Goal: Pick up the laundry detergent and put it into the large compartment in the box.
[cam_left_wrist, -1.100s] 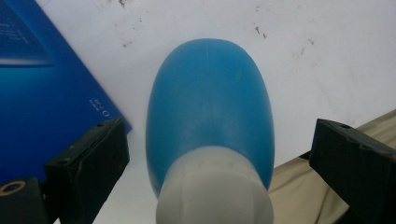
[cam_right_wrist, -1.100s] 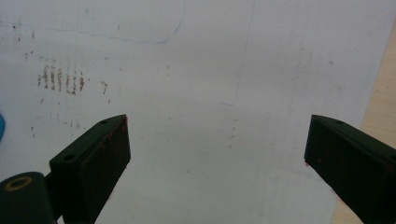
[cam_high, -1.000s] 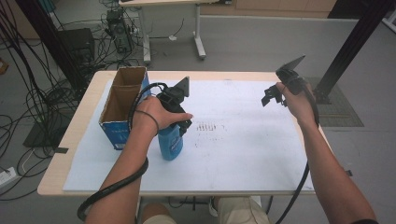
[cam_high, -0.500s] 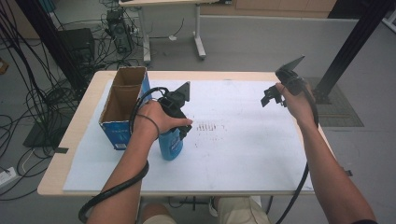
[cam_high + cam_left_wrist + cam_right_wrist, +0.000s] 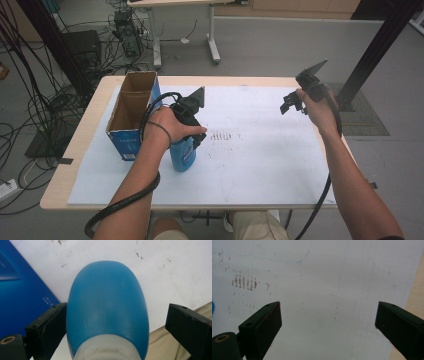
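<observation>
Left gripper (image 5: 107,322) jaws spread wide around blue bottle (image 5: 107,307), not clamping; bottle upright just beside cardboard box (image 5: 131,112), likely ready for grasp. Right gripper (image 5: 328,322) wide, empty, well apart over white sheet (image 5: 324,277).

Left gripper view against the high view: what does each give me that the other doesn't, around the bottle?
Left gripper view alone: one jaw lies against the blue bottle; the other stands off with a gap, so the left gripper is open. High view alone: the open cardboard box standing beside the bottle, and the right gripper raised over the white sheet. Both share the bottle, the box's blue side and the sheet.
</observation>
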A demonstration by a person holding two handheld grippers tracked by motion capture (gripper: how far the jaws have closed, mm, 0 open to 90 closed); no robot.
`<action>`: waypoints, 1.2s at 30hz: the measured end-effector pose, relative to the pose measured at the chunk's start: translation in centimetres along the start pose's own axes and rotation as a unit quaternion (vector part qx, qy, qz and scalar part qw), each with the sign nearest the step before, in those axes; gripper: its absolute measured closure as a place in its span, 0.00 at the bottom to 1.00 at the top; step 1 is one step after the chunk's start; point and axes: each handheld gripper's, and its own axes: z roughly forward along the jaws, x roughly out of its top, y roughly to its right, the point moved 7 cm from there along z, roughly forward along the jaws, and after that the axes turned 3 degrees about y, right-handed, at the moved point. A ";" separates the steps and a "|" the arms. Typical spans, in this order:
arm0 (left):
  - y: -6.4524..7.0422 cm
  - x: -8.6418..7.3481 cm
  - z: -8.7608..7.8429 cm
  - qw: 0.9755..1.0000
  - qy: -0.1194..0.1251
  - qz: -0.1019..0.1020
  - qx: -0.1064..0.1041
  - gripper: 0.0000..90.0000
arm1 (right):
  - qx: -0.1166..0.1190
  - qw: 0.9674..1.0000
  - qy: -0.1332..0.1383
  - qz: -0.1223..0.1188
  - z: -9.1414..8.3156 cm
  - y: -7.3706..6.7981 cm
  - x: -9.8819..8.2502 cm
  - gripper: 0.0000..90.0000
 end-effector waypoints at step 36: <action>0.3 -0.2 -0.7 1.000 0.013 0.007 0.008 0.07 | -0.002 1.000 -0.001 -0.005 0.0 -0.2 0.0 0.08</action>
